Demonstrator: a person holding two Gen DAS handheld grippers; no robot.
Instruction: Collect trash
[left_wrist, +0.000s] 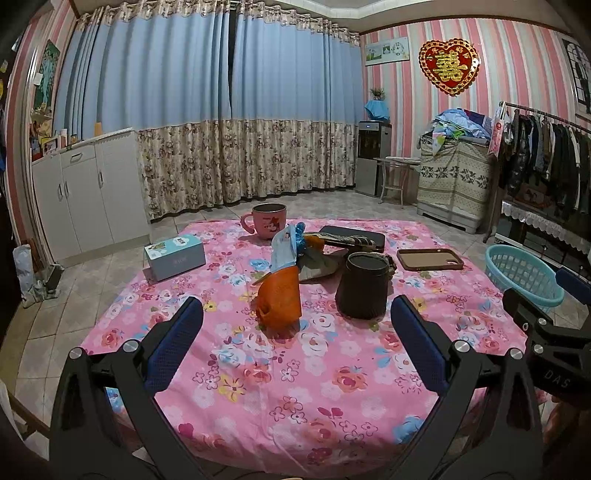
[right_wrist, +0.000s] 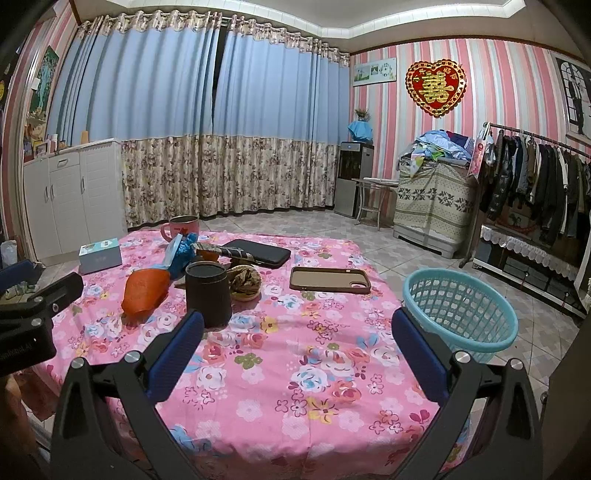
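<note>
Both grippers hang above the near edge of the table (left_wrist: 332, 387), which is covered with a pink flowered cloth. The left gripper (left_wrist: 297, 314) has its blue fingers (left_wrist: 177, 343) spread wide with nothing between them, and the right gripper (right_wrist: 297, 325) is spread just as wide and also holds nothing.

The trash lies in a cluster near the middle of the table. An orange wrapper (left_wrist: 279, 299) stands closest, with a blue and white plastic bag (left_wrist: 288, 247) just behind it and a crumpled brown wrapper (right_wrist: 243, 282) beside a dark cup (left_wrist: 364, 286). The cup stands upright to the right of the orange wrapper.

Farther back are a pink mug (left_wrist: 267, 220), a pale blue box (left_wrist: 174, 256) to the left, a black case (left_wrist: 352, 238) and a brown phone case (left_wrist: 430, 259) to the right. A turquoise basket (right_wrist: 460, 314) sits just off the table's right edge.
</note>
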